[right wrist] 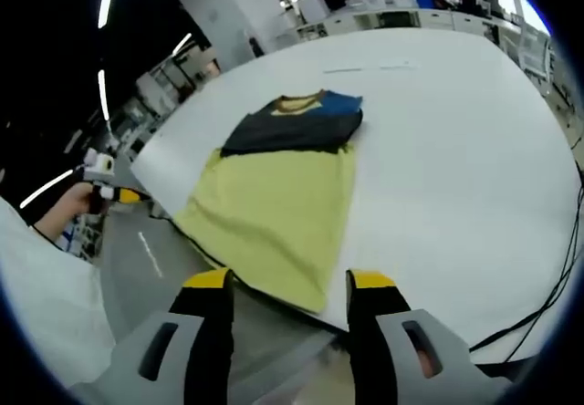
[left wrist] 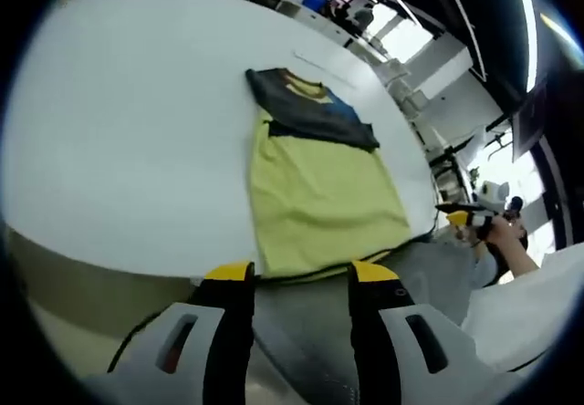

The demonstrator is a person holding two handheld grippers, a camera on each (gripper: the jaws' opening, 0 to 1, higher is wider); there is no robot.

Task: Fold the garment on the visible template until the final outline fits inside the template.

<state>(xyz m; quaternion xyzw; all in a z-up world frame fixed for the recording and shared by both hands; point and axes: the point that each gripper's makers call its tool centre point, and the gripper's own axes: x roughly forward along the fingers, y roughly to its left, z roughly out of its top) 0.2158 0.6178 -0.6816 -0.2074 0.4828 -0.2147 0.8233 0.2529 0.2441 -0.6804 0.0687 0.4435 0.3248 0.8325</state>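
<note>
Step in hand, as judged: pre-grasp approach; the garment (left wrist: 315,172) lies flat on the white table (left wrist: 128,122), partly folded, its hem at the near edge. No template outline can be made out.

Left gripper (left wrist: 299,275): jaws spread, holding nothing, garment at 12 o'clock.

Right gripper (right wrist: 290,284): jaws spread, empty, garment at 12 o'clock.

Next move calls for pinching the hem corners and folding forward

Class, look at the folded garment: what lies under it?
The garment lies flat on the white table, its near hem overhanging the edge. Whatever is directly beneath it, including any template, is covered by the cloth.
</note>
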